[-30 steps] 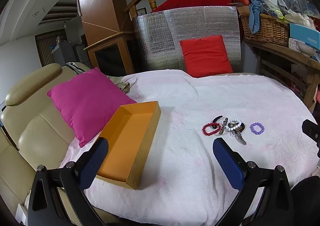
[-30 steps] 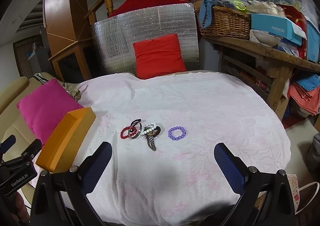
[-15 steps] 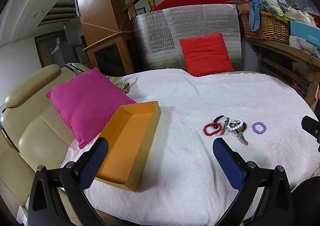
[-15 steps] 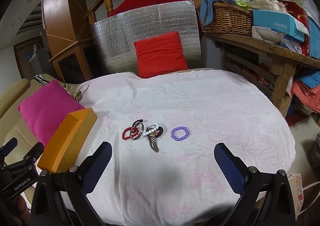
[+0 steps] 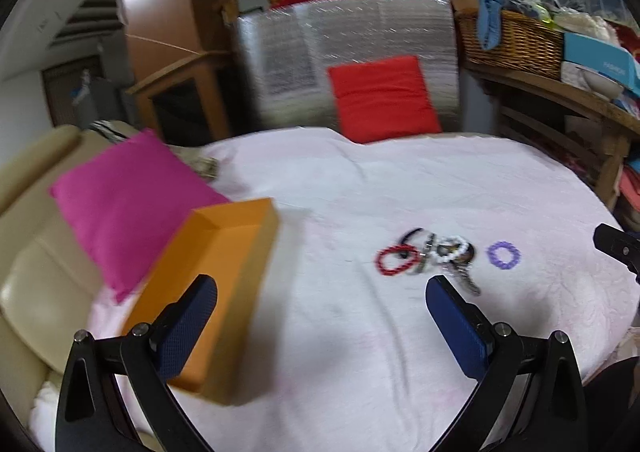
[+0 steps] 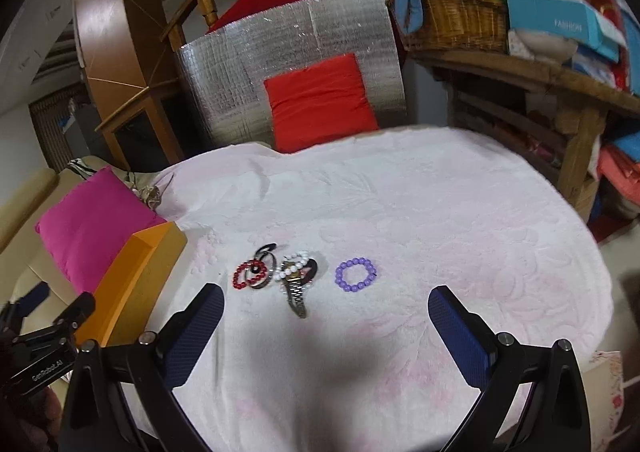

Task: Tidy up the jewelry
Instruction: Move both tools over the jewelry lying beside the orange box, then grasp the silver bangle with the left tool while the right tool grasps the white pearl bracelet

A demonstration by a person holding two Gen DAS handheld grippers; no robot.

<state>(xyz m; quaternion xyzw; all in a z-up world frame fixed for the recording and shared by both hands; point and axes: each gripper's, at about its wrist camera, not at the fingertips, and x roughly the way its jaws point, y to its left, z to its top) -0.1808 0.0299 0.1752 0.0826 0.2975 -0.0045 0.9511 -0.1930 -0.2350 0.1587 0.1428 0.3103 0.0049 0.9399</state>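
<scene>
Two grippers hover above the white cloth [image 6: 420, 211], both spread wide with nothing between their blue pads. Your right gripper [image 6: 326, 326] has the jewelry just ahead of it: the purple bead bracelet [image 6: 355, 274] lies beyond the gap between its fingers, toward the right one, and the metal watch [image 6: 295, 292] reaches closest, its band pointing back at you. The white bead bracelet [image 6: 294, 263] rests on the watch's upper end, and the red bead bracelet [image 6: 249, 276] overlaps a dark ring-shaped piece [image 6: 265, 262] at the left of the cluster.

From your left gripper [image 5: 320, 316], the same cluster sits ahead and to the right, just past the right fingertip, with the purple bracelet farthest right. The orange box [image 5: 224, 284] stands open at the cloth's left edge, directly in front of your left finger [image 5: 188, 328], well apart from the jewelry. A pink cushion [image 5: 128, 203] leans behind the box on the beige sofa [image 5: 28, 280].

Writing you can read: "FASHION" on the teal box [image 6: 560, 25] on the wooden shelf at the far right, and "GenRobot.AI" on the left gripper's body, seen from the right wrist view.
</scene>
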